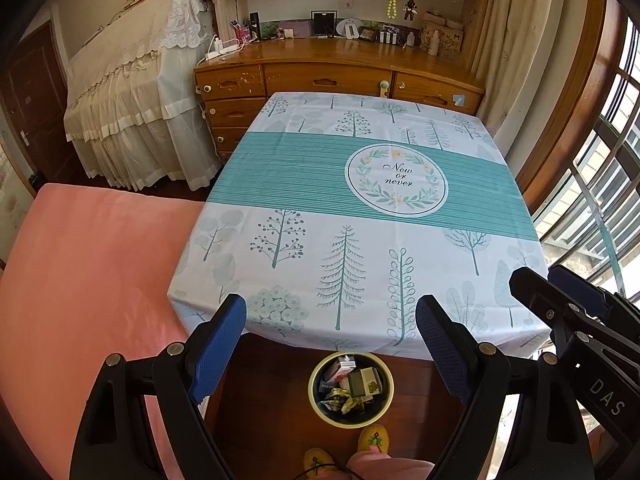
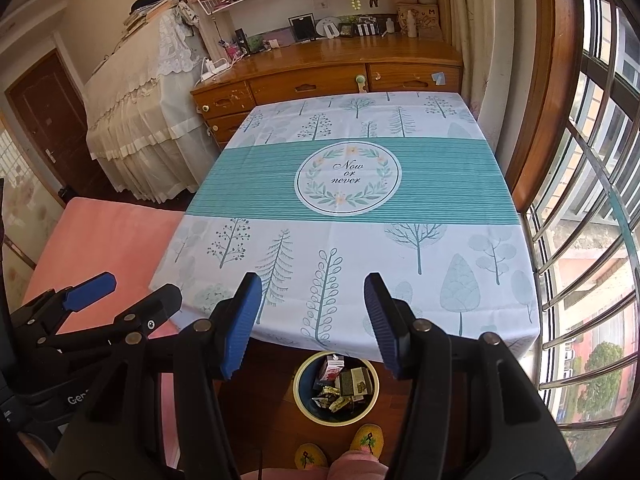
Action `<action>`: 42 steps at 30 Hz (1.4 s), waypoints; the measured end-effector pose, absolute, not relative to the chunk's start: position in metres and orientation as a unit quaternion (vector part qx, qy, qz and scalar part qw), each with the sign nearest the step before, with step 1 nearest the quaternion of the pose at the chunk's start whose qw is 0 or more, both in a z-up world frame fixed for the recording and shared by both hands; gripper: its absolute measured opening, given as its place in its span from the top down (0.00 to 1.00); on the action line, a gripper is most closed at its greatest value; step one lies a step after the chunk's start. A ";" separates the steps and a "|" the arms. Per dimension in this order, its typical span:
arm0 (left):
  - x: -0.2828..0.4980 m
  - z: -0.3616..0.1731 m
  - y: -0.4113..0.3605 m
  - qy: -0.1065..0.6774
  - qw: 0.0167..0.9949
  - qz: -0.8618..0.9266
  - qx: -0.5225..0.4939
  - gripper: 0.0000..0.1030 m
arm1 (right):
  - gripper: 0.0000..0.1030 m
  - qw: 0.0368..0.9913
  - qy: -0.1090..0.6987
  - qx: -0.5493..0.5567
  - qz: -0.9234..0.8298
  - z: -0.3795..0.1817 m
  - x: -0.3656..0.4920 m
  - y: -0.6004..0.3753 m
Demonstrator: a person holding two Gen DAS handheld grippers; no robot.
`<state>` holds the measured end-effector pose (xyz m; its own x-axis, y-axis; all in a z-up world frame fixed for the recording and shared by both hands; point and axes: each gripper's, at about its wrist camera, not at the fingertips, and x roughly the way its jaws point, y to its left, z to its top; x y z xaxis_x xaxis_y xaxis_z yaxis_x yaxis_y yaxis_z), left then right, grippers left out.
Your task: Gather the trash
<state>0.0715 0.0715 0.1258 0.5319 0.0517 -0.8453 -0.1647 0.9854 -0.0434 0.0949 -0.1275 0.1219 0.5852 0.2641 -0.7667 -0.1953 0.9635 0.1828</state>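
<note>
On the floor below the bench's near edge, the trash bin sits full between both empty, open grippers, left gripper and right gripper.

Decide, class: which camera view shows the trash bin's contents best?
The left wrist view: the bin lies fully open between the gripper's fingers, cartons and wrappers visible. In the right wrist view the bin is smaller, and the tablecloth edge hides its far rim.

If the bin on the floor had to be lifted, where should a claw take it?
Probably the yellow rim of the bin, from straight above: it stands upright, open-topped, trash fills the middle, and the near arc beside the slippers is bare.
</note>
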 end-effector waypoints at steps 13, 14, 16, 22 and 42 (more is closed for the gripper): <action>0.076 0.121 0.065 0.489 0.867 0.074 -0.062 0.14 | 0.51 0.882 0.448 0.036 0.140 0.112 0.112 -0.131; 0.077 0.120 0.065 0.489 0.867 0.076 -0.062 0.14 | 0.51 0.882 0.448 0.036 0.141 0.111 0.114 -0.133; 0.078 0.120 0.064 0.490 0.866 0.080 -0.063 0.15 | 0.51 0.882 0.448 0.035 0.144 0.110 0.116 -0.132; 0.080 0.119 0.060 0.487 0.867 0.085 -0.066 0.15 | 0.51 0.880 0.449 0.031 0.153 0.108 0.122 -0.131; 0.070 0.114 0.063 0.474 0.865 0.123 -0.103 0.15 | 0.51 0.877 0.440 -0.002 0.195 0.107 0.135 -0.121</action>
